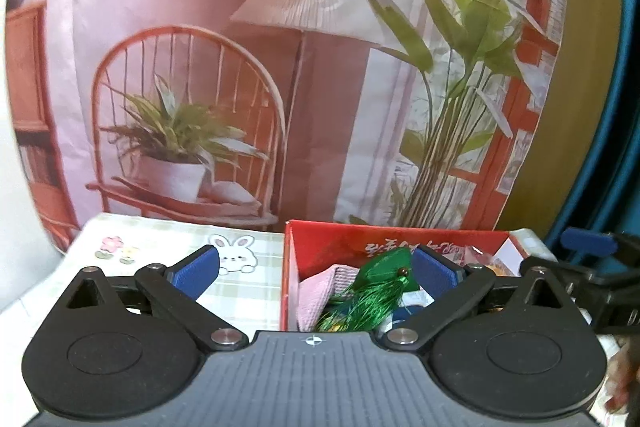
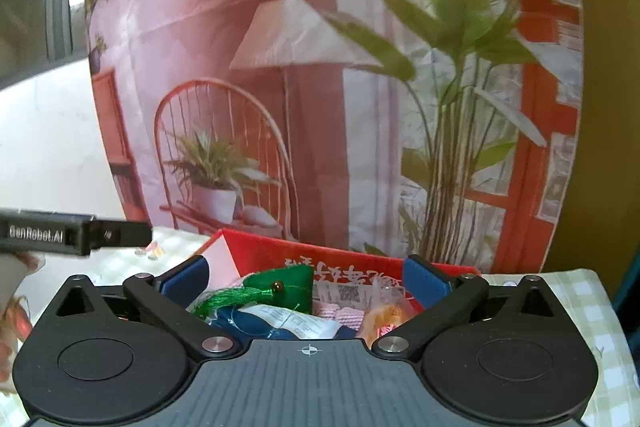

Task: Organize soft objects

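A red cardboard box [image 1: 332, 243] stands on the table and holds several soft things: a green tasselled pouch [image 1: 380, 267], a pink cloth [image 1: 320, 291] and a blue item. In the right wrist view the box [image 2: 260, 251] shows the green pouch [image 2: 288, 283], a blue soft item with a white label [image 2: 280, 323], a pink cloth [image 2: 348, 315] and an orange packet [image 2: 384, 315]. My left gripper [image 1: 316, 267] is open and empty, in front of the box's left wall. My right gripper [image 2: 306, 279] is open and empty, in front of the box.
A checked tablecloth with a rabbit print [image 1: 236, 251] covers the table left of the box. A printed backdrop [image 1: 280, 67] hangs right behind the table. The right gripper's body [image 1: 592, 267] shows at the right; the left gripper's body [image 2: 60, 233] shows at the left.
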Motion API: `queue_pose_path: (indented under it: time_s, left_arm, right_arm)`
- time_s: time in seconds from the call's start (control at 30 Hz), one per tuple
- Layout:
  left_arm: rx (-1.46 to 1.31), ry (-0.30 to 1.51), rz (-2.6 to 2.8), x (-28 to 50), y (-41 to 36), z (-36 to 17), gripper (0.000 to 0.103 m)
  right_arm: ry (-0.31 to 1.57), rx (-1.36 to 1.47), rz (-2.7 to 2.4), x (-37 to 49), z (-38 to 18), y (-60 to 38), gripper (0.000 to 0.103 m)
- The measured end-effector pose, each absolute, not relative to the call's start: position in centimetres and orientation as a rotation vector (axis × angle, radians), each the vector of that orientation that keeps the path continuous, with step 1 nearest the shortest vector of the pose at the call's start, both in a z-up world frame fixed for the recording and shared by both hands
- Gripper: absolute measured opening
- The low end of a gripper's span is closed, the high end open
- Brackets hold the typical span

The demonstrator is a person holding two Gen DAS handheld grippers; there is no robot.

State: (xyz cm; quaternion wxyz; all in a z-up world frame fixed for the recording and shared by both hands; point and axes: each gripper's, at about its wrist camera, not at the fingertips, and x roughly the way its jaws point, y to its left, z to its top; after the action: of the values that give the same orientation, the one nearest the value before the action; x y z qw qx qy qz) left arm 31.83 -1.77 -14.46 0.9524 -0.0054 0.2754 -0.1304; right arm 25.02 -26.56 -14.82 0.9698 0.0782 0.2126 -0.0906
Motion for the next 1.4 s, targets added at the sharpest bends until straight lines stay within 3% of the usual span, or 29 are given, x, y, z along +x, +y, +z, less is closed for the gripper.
queue_pose_path:
  time_s: [0.87, 1.4]
  left_arm:
    - [0.107, 0.37, -0.12, 17.0, -2.7, -4.8, 0.103]
    - [0.112, 0.338, -0.108, 13.0, -2.5, -3.2, 0.103]
  right_arm:
    - [0.304, 0.144, -0.314, 11.5, -6.5, -21.4, 0.103]
    - [0.245, 0.143, -0.346, 6.1, -3.8, -19.7, 0.103]
